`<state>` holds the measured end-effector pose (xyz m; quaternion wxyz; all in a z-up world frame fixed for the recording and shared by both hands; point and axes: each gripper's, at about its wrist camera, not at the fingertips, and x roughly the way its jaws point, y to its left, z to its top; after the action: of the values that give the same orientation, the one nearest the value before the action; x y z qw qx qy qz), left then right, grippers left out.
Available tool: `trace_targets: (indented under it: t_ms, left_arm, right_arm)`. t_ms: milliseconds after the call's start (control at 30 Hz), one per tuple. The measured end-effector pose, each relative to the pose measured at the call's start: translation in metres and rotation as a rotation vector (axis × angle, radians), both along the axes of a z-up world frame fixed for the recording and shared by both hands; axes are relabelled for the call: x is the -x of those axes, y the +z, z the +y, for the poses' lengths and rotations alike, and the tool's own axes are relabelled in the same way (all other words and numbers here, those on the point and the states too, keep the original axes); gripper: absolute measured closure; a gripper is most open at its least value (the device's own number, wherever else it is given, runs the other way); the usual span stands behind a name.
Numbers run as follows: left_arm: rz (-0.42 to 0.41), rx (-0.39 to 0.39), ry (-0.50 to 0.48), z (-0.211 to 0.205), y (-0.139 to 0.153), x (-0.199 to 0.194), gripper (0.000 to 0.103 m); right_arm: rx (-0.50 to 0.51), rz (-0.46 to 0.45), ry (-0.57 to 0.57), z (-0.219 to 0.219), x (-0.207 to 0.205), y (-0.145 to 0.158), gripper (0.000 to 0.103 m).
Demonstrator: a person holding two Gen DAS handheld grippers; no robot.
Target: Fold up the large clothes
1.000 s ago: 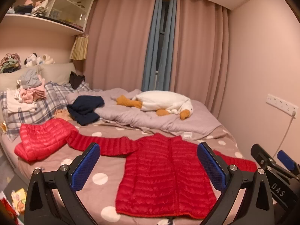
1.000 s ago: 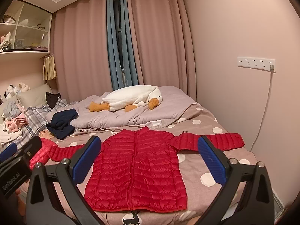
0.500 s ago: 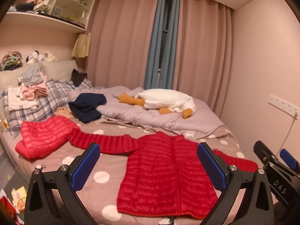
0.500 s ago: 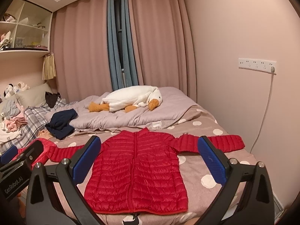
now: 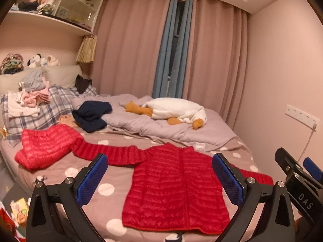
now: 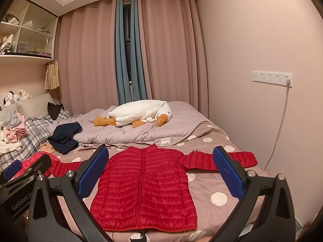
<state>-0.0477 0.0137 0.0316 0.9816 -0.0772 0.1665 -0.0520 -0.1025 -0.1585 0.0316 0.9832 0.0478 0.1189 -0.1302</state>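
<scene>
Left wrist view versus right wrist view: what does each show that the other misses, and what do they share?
Only the left wrist view shows the second red jacket bunched at the bed's left side almost whole; the right view catches just a sliver. Only the right wrist view shows the spread jacket's right sleeve in full. Both show the red puffer jacket lying flat, the goose plush, and open grippers: left gripper, right gripper.

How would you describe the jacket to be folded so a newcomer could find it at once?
On the polka-dot bed, near its foot edge, a red puffer jacket lies flat, zipped, sleeves spread. Unlike the bunched second red jacket towards the pillows, it is fully laid out.
</scene>
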Motion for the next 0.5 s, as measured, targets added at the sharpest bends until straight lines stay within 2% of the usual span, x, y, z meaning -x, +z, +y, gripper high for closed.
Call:
trace_targets:
  t_ms: [200,500]
  left_arm:
    - [-0.025,-0.003,0.02,0.0,-0.001,-0.001,0.001]
    - [-0.017,-0.011,-0.006,-0.003,-0.004,-0.006,0.001]
  right_arm:
    - [-0.026,0.007,0.003,-0.005,-0.006,-0.005,0.0]
    - [-0.028,0.013,0.004,-0.002,-0.009,-0.01,0.0]
